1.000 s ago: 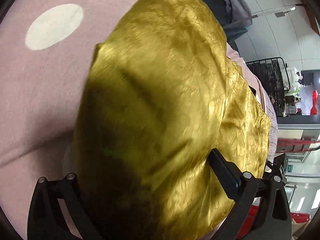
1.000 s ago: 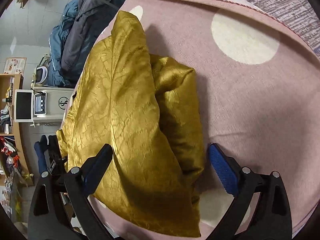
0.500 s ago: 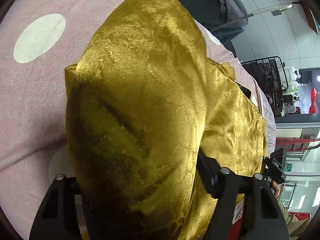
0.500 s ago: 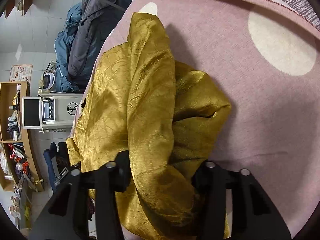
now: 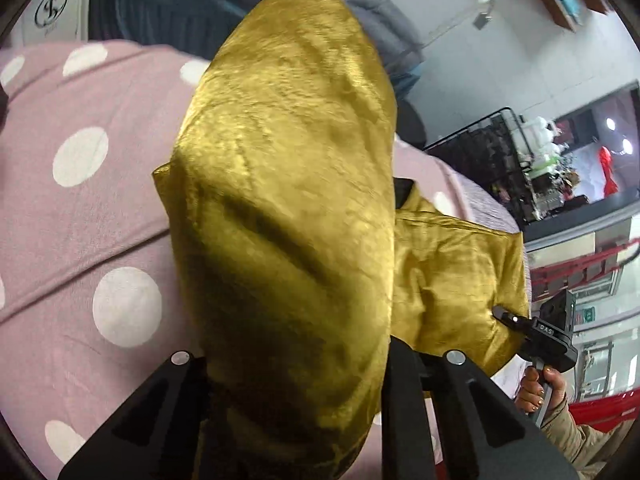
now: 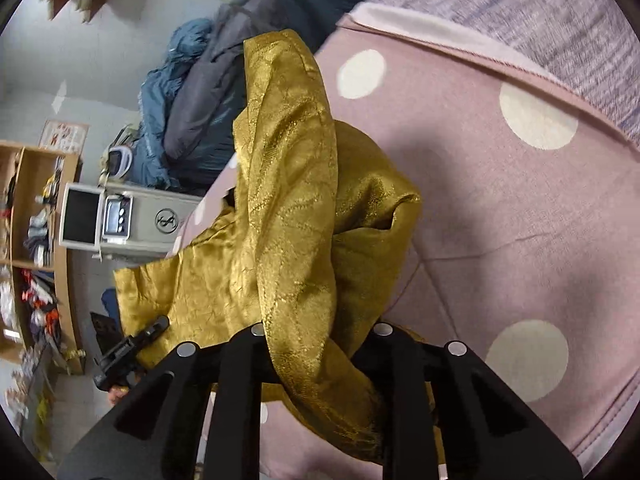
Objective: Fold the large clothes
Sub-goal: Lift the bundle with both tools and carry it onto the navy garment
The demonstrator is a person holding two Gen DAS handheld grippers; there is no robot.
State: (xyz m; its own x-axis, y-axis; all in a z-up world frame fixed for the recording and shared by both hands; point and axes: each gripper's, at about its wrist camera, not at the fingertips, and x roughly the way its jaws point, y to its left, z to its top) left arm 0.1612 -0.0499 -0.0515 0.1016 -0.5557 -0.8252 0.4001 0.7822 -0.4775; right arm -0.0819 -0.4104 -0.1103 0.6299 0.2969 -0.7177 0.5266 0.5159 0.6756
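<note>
A shiny gold garment [image 5: 288, 200] is lifted off a pink blanket with white dots [image 5: 80, 216]. My left gripper [image 5: 296, 364] is shut on a thick bunch of the gold cloth, which hides its fingertips. My right gripper [image 6: 316, 340] is shut on another bunch of the same gold garment [image 6: 296, 208], which drapes up and away over the pink dotted blanket [image 6: 500, 208]. The right gripper also shows in the left wrist view [image 5: 536, 332], at the garment's far corner. The left gripper shows in the right wrist view [image 6: 128, 348], at the lower left.
Dark blue and grey coats [image 6: 208, 92] are piled at the bed's far end. A grey machine with a screen [image 6: 120, 220] and wooden shelves [image 6: 36, 248] stand beside the bed. A black wire rack [image 5: 492, 148] stands beyond the bed. A grey knit cover [image 6: 560, 12] lies past the blanket's edge.
Both grippers went from open around the gold cloth to shut on it, then lifted it up off the blanket. More of the room shows now.
</note>
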